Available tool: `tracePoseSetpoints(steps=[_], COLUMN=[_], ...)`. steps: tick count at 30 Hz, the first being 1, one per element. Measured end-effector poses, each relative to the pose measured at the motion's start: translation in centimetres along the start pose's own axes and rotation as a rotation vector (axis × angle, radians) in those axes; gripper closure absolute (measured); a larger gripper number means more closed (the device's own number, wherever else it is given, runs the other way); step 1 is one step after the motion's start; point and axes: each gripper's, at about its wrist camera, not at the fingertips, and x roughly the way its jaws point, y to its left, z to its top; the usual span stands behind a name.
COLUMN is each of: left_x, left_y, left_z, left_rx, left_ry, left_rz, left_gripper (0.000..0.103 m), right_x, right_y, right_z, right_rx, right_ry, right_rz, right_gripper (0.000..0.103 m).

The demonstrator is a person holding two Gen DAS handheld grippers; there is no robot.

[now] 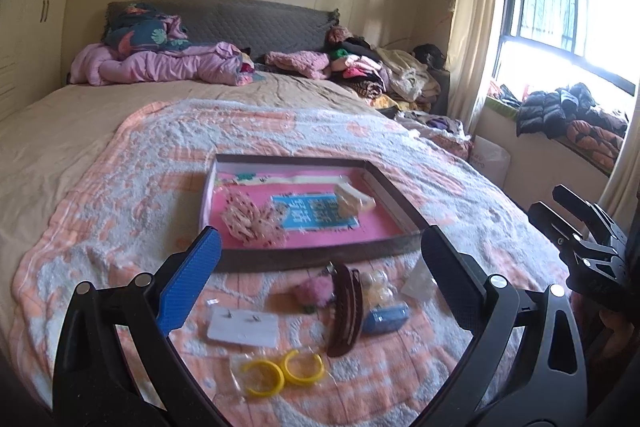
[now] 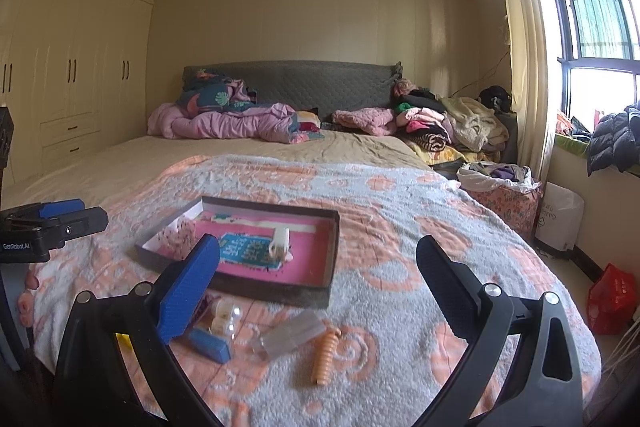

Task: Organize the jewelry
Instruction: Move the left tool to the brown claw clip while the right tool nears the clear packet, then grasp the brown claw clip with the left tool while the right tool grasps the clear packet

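Hovering with jaws apart and empty, the left gripper (image 1: 320, 259) and right gripper (image 2: 318, 267) faced loose jewelry just below them, short of the box (image 1: 404, 203); the small yellow hoops (image 1: 284, 371) risked slipping from a pinch on soft blanket (image 2: 400, 195).

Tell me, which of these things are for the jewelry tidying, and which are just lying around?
For the job: tray, yellow bangles, brown hair clip, earring card, pink pompom, orange spiral, blue box.

Lying about: pink quilt, clothes pile, black jackets, red bag.
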Motion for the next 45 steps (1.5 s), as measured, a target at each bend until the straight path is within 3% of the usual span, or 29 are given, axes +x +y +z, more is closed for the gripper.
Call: tracePoseSetpoints(steps=[21,23,26,27,35,45], left_x=[3.2,3.7,5.0,5.7,8.8,11.0], left_y=[-1.8,-1.7,-1.8,-1.9,-2.4,-2.1], left_z=[-6.5,-6.7,-7.2,-7.4,-8.1,-7.8], left_rx=[0.074,0.085,0.12,0.141,0.203,0.179], left_ry=[0.19,0.204,0.241,0.261,0.335,0.362], left_rz=[-0.021,-0.022,-0.012,-0.004,-0.013,-0.031], left_gripper=[0.012,0.017,0.031,0.04,0.072,0.076], right_x=[1.4,1.7,2.6,3.0,6.6,11.0], right_y=[-0.7,-0.8,-0.8,-0.8,0.4,1.3], right_z=[-4.5,-4.8,-5.3,-5.5,-6.5,-7.7], right_rx=[0.014,0.018,0.028,0.032,0.034,0.111], right_ry=[0.17,0.184,0.22,0.233,0.354,0.494], right_rz=[0.071,0.08,0.097,0.102,0.127,0.131], right_gripper=[0.007,0.01,0.014,0.015,0.032,0.05])
